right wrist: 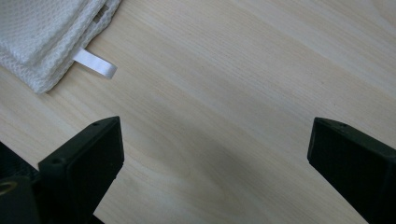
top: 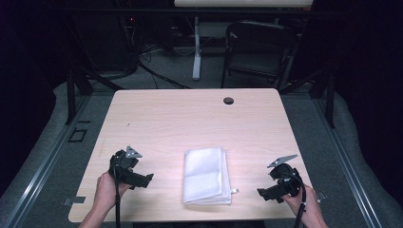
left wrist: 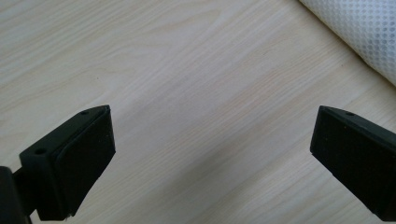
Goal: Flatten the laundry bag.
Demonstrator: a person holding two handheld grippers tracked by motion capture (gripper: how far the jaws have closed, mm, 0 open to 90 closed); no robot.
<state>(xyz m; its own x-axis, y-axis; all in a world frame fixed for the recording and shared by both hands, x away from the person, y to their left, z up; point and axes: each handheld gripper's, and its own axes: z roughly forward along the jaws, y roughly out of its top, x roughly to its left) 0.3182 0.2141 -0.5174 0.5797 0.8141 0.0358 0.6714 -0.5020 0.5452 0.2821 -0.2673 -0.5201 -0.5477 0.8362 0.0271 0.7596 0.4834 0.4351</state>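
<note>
A white towel [top: 206, 175], folded into a thick rectangle, lies near the front middle of the light wooden table [top: 190, 118]. My left gripper [top: 142, 180] is held low to the towel's left, jaws wide open over bare wood, nothing between them. In the left gripper view [left wrist: 212, 158] a textured edge of the towel [left wrist: 359, 32] crosses the top right corner. My right gripper [top: 266, 192] sits to the towel's right, also open and empty. The right gripper view [right wrist: 215, 168] catches the towel's corner [right wrist: 42, 32] with its white label loop [right wrist: 95, 63] at the upper left.
A small dark round grommet [top: 228, 100] is set in the table near its far edge. Beyond the table stand a black folding chair [top: 259, 47], a white desk leg [top: 196, 47] and cables on the grey floor. Metal rails run along both sides of the table.
</note>
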